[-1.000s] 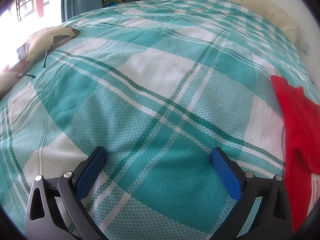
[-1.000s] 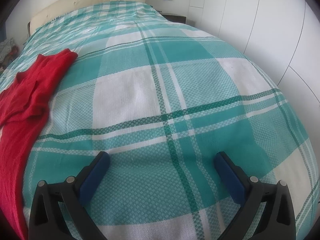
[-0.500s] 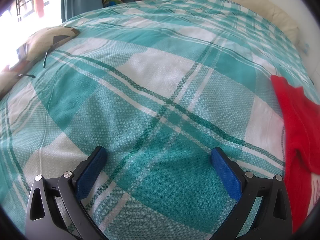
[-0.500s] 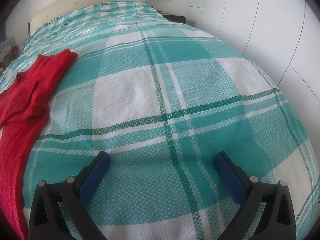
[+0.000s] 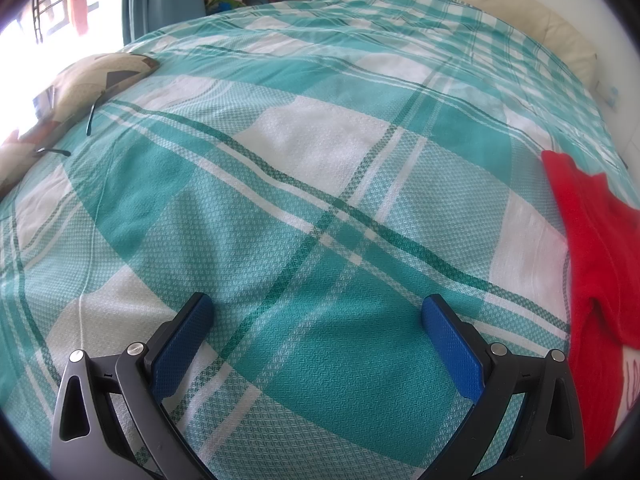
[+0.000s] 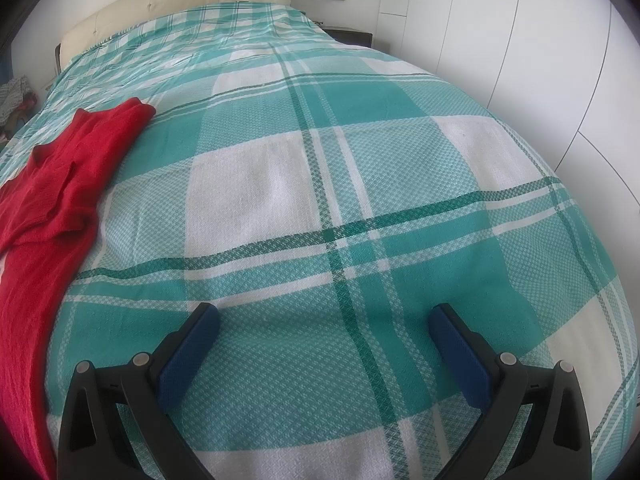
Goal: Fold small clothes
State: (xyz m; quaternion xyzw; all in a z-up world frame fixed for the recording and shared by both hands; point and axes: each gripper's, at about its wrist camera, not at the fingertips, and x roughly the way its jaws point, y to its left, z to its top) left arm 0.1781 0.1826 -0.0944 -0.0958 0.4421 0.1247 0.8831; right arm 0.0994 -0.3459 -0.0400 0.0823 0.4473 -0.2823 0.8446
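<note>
Nothing has moved since the earlier frames; both grippers hover as before. Left wrist view: the left gripper (image 5: 316, 312) hangs low over the plaid bedspread (image 5: 320, 168), jaws wide and empty, with the red garment (image 5: 592, 248) lying at the right edge, well apart. To start well, swing right and pinch a hem corner. Right wrist view: the right gripper (image 6: 324, 320) is likewise spread wide, level, holding nothing; the red garment (image 6: 60, 184) lies rumpled at the left, so smooth it flat first.

Red garment (image 5: 596, 248) cut off at frame edge, its white lettering unreadable
</note>
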